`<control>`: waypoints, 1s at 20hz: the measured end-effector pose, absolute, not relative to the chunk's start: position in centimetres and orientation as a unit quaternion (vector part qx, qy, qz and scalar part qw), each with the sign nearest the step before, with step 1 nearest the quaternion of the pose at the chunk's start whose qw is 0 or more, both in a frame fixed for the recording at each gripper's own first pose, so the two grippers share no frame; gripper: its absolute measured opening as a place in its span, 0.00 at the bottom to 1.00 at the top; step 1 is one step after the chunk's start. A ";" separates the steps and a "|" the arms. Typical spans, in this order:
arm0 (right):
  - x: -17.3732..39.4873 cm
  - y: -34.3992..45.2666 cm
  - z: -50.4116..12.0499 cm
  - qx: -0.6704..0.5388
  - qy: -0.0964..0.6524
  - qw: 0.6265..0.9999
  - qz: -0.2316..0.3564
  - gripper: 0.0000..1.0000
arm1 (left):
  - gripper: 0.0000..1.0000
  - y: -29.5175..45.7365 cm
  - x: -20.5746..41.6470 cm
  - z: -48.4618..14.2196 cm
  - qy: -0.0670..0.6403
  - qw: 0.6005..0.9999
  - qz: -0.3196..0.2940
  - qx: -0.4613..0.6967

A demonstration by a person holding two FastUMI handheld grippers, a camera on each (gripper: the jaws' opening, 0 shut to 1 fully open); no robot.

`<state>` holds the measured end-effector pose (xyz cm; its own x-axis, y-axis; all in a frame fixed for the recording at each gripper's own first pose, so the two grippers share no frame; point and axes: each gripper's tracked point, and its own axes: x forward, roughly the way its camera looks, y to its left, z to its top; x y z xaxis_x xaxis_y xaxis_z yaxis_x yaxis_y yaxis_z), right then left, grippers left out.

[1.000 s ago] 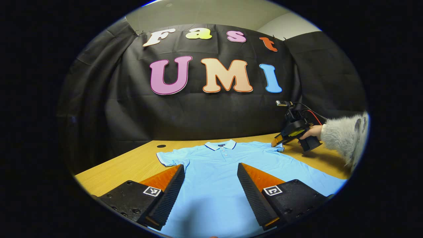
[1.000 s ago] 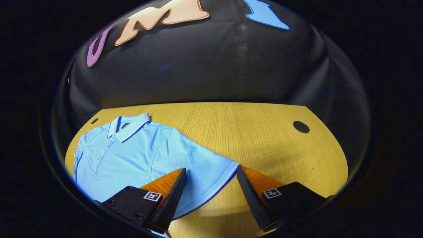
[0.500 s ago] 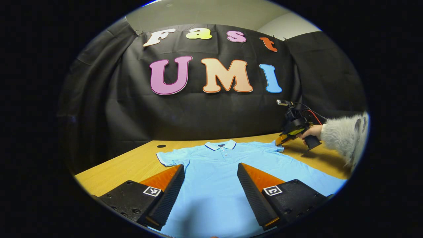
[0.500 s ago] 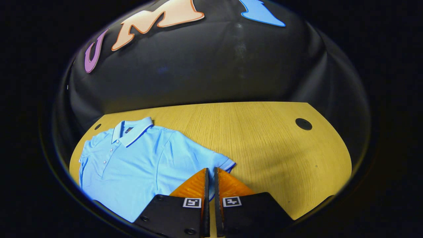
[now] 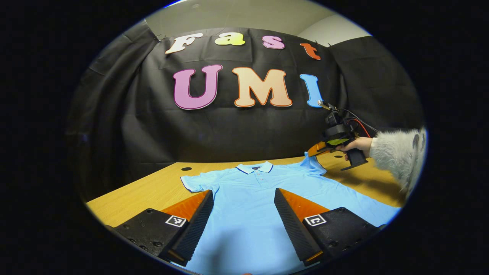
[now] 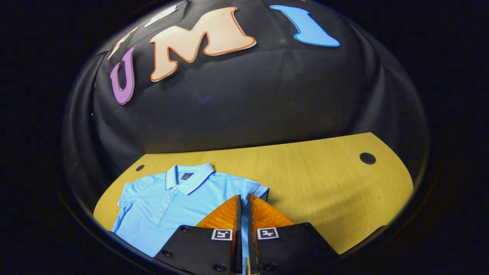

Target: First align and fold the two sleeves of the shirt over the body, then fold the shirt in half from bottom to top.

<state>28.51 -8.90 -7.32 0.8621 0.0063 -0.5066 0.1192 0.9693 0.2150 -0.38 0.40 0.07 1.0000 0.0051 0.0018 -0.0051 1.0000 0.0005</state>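
While no readable labels: shirt (image 5: pixel 252 191) pinched.

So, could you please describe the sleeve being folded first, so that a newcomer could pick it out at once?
Start from the wooden table and the light blue polo shirt spread flat on it. The sleeve is the one pinched in the right gripper. Unlike the other sleeve, which lies flat, it is raised off the table.

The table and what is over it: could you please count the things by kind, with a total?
Shirts: 1, the light blue polo shirt.
Grippers: 2, left gripper and right gripper.
Tables: 1, the wooden table.
Total: 4.
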 end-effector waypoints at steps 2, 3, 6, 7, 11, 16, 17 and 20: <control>28.9 -6.0 -7.8 0.141 0.264 0.954 0.000 0.09 | 0.96 0.4 -0.4 0.0 -0.001 1.000 0.002 0.000; 29.0 -4.8 -8.2 0.141 0.265 0.954 0.011 0.09 | 0.96 0.4 -0.3 0.1 -0.001 1.000 0.002 0.000; 29.0 -1.7 -9.5 0.131 0.275 0.952 0.039 0.09 | 0.96 0.4 -0.4 0.1 -0.001 1.000 0.002 0.000; 29.0 -0.7 -9.8 0.132 0.280 0.950 0.048 0.09 | 0.96 0.4 -0.4 0.1 -0.001 1.000 0.002 0.000; 29.0 2.0 -10.0 0.143 0.281 0.946 0.073 0.07 | 0.96 0.4 -0.4 0.0 -0.001 1.000 0.002 0.000; 28.2 3.6 -9.4 0.181 0.292 0.934 0.099 0.30 | 0.96 0.5 -0.1 0.1 -0.002 1.000 0.002 0.000; 27.9 3.9 -9.4 0.179 0.296 0.932 0.105 0.43 | 0.96 0.5 -0.1 0.1 -0.002 1.000 0.002 0.000; 26.5 4.4 -8.4 0.148 0.288 0.939 0.119 0.95 | 0.96 0.6 -0.2 0.0 -0.002 1.000 0.002 0.000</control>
